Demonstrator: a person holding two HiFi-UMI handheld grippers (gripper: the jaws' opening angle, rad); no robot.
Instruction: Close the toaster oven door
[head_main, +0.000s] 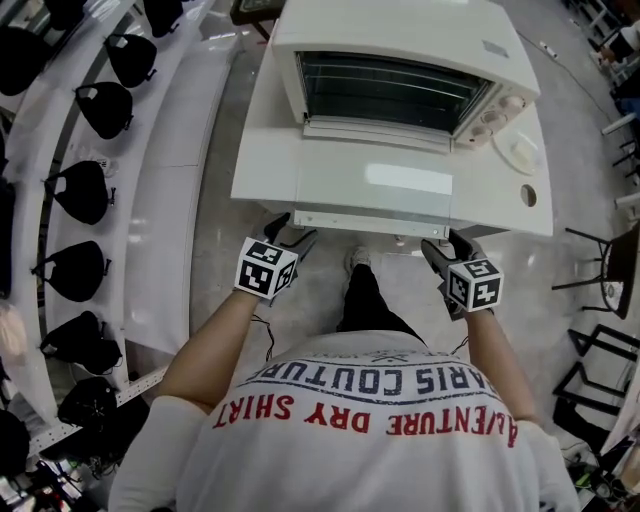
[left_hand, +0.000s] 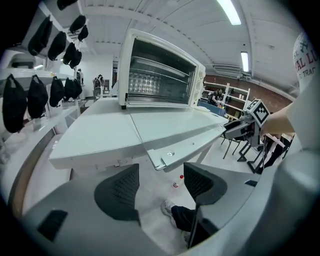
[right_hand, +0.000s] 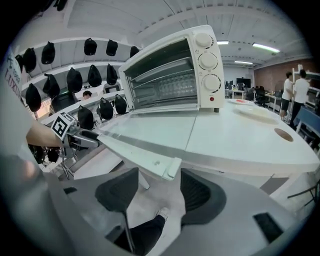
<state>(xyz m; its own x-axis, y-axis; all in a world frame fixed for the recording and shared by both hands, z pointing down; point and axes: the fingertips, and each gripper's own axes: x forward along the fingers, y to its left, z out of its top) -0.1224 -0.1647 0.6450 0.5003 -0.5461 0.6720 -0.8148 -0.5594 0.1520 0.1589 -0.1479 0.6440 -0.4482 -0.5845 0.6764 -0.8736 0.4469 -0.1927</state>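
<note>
Oven door (head_main: 372, 190) down (flat), overhanging table (head_main: 500, 205)

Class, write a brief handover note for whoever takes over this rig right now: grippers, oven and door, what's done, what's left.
Left gripper: open, empty, by the left corner of the door's front edge.
Right gripper: open, empty, by the right corner.
Toaster oven stands on the table; its door lies folded down flat, overhanging the table edge.
Done: both grippers in place.
Left: lift the door up and shut it.
</note>
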